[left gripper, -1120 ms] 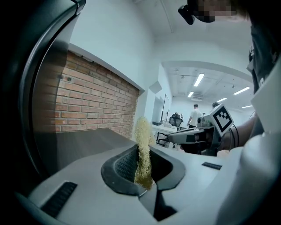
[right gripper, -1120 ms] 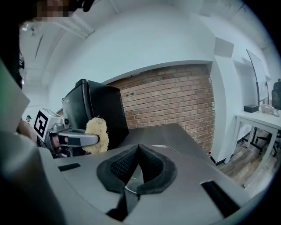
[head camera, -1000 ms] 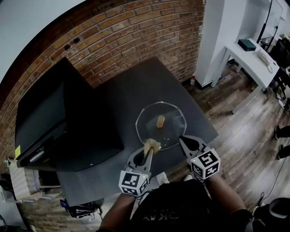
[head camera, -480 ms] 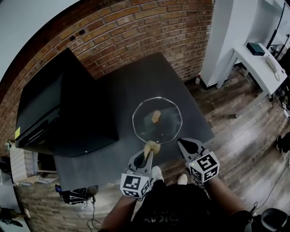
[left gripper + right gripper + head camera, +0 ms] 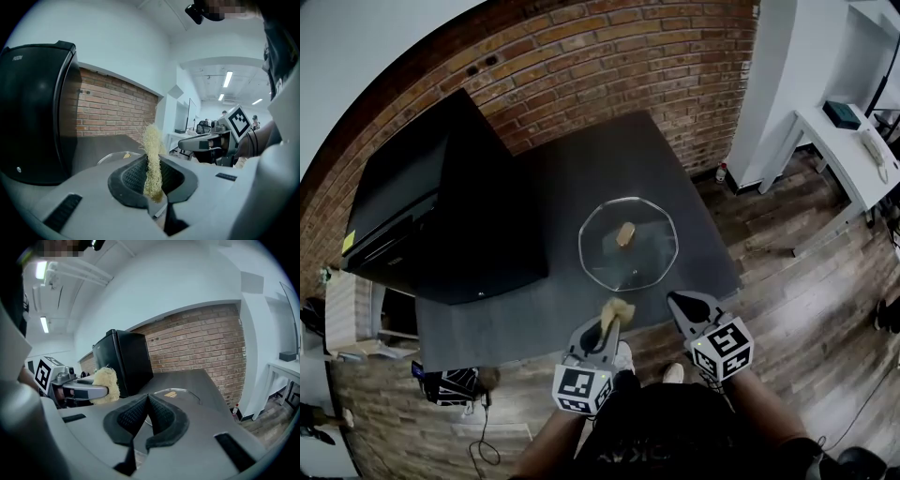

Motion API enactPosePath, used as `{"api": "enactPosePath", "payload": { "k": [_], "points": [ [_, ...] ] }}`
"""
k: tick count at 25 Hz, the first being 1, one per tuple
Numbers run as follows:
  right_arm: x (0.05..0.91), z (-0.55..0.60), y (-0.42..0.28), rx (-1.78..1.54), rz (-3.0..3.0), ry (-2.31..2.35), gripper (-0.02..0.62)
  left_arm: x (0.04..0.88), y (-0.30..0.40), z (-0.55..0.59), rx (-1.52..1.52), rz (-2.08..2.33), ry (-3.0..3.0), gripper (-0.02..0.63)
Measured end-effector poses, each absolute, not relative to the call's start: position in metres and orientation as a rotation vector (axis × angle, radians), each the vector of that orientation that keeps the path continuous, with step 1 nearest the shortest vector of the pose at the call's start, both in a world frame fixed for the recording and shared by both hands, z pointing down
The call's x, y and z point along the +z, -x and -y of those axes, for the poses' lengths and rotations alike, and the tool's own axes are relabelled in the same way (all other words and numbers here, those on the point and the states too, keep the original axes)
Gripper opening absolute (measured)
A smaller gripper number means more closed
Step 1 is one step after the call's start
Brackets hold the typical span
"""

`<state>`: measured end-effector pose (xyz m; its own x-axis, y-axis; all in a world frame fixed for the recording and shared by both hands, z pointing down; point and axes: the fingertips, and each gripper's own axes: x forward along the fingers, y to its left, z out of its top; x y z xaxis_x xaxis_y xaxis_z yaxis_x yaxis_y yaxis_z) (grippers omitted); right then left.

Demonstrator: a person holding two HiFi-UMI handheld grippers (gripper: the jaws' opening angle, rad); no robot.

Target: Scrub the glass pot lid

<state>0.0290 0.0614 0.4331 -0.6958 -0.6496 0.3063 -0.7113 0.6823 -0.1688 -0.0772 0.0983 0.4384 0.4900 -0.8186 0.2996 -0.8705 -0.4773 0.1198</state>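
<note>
A round glass pot lid (image 5: 629,244) with a tan knob (image 5: 625,234) lies flat on the dark grey table (image 5: 562,206); it also shows small in both gripper views (image 5: 115,157) (image 5: 176,393). My left gripper (image 5: 613,317) is shut on a straw-coloured fibre scrubber (image 5: 615,311) (image 5: 151,161), held off the table's near edge, short of the lid. My right gripper (image 5: 679,302) (image 5: 146,401) is shut with nothing in it, level with the left one and to its right, also clear of the lid.
A black fridge-like box (image 5: 431,225) stands on the table's left half. A red brick wall (image 5: 609,66) runs behind. Wooden floor (image 5: 787,281) lies to the right, with a white desk (image 5: 853,141) beyond. Cables and clutter (image 5: 450,384) sit under the table's left corner.
Both grippers have drawn back from the lid: the scrubber was touching its near rim, and now it hangs off the table's near edge. The view has pulled back too.
</note>
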Motion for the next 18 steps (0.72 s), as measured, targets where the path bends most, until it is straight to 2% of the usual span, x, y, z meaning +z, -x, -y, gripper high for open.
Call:
{"api": "enactPosePath", "payload": {
  "k": [18],
  "points": [
    [0.438,-0.102,-0.032,0.399,2.687,-1.037,0.018,0.437,0.076,-0.144,0.289,1.496,-2.463,0.058]
  ]
}}
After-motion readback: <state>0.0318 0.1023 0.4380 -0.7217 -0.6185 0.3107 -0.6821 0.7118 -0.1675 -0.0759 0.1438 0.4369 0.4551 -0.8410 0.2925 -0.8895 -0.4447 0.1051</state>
